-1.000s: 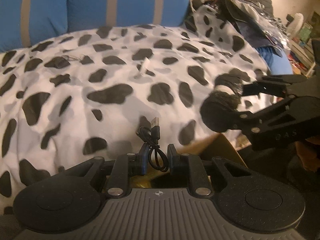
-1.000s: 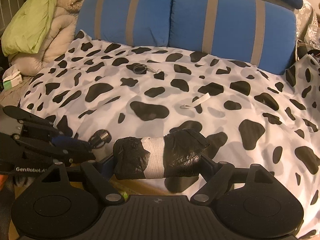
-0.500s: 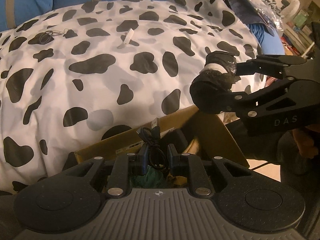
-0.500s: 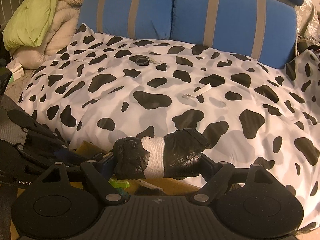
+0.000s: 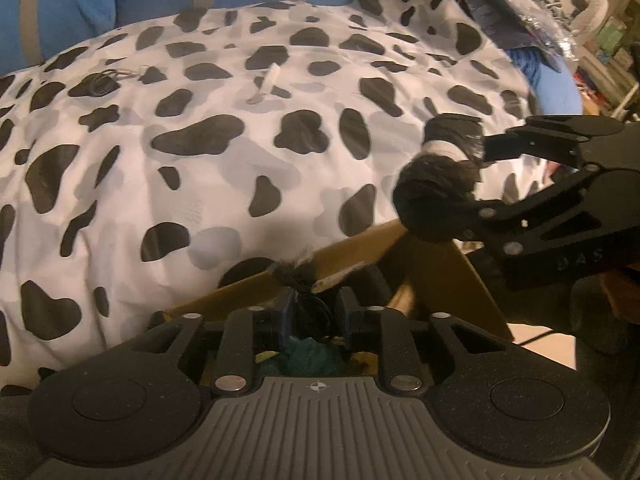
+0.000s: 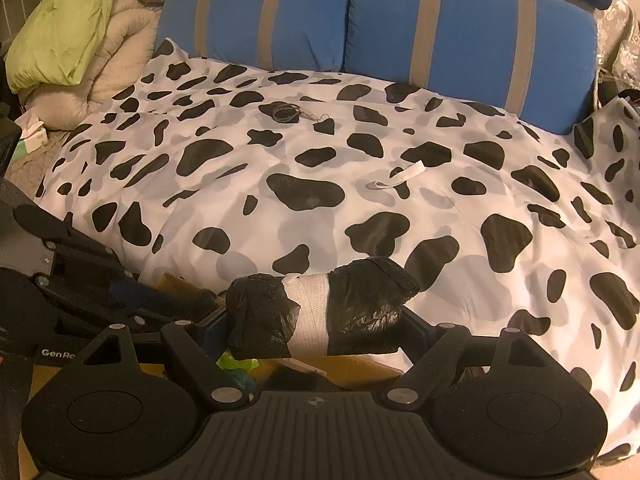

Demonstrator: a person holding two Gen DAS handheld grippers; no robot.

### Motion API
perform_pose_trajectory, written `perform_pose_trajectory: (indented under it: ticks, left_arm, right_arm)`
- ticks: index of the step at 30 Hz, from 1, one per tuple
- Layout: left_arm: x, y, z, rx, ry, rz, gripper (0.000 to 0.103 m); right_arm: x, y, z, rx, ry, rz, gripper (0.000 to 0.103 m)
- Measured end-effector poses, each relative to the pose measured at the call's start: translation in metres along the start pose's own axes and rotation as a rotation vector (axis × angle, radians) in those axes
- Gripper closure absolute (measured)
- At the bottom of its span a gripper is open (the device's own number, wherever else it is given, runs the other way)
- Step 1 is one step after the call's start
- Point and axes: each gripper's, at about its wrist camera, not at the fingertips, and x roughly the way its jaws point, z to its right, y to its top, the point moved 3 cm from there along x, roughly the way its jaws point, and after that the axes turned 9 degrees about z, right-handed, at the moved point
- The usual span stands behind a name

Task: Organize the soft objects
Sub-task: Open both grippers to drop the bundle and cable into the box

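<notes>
Fingers of the right gripper [image 6: 316,320] clamp the black bundle [image 6: 320,312] over the cardboard box [image 5: 440,264]; left gripper [image 5: 312,312] jaws have just been opening, blurred black cable [image 5: 296,276] between them above teal stuff in the box; cow-print duvet [image 6: 320,168] behind, white strap [image 6: 400,176] lying on it.

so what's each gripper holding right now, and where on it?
Right gripper clamps the black plastic bundle end to end, a pad on each end. Left gripper has just been opening over the cardboard box; the black cable looks released.
</notes>
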Motion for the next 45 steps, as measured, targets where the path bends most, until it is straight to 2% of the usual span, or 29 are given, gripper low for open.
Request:
perform_pose_trajectory:
  ticks: [1,4,13,28,39,41,42,45]
  left_arm:
    - [0.001,0.000,-0.001,-0.005,0.009,-0.003,0.054]
    - [0.000,0.001,-0.005,-0.018,0.043,0.004,0.041]
    - [-0.008,0.005,-0.028,-0.137,0.150,0.047,0.038]
    - [-0.019,-0.001,-0.051,-0.194,0.189,0.061,0.038]
    - [-0.030,-0.012,-0.074,-0.265,0.212,0.065,0.038]
    - [-0.030,-0.013,-0.075,-0.266,0.211,0.065,0.038]
    - [-0.031,-0.013,-0.075,-0.267,0.210,0.066,0.038]
    - [-0.031,-0.013,-0.075,-0.271,0.208,0.066,0.038]
  right_arm:
    - [0.000,0.000,0.000,0.000,0.000,-0.002,0.018]
    - [0.001,0.000,0.000,-0.002,0.001,-0.010,0.018]
    - [0.007,-0.006,-0.005,-0.017,0.019,-0.054,0.018]
    - [0.028,-0.012,-0.049,-0.100,0.152,-0.163,0.018]
    - [0.042,-0.009,-0.079,-0.154,0.216,-0.202,0.018]
    - [0.043,-0.009,-0.081,-0.164,0.218,-0.204,0.013]
    - [0.044,-0.009,-0.082,-0.170,0.212,-0.205,0.006]
    - [0.044,-0.009,-0.081,-0.178,0.199,-0.203,0.003]
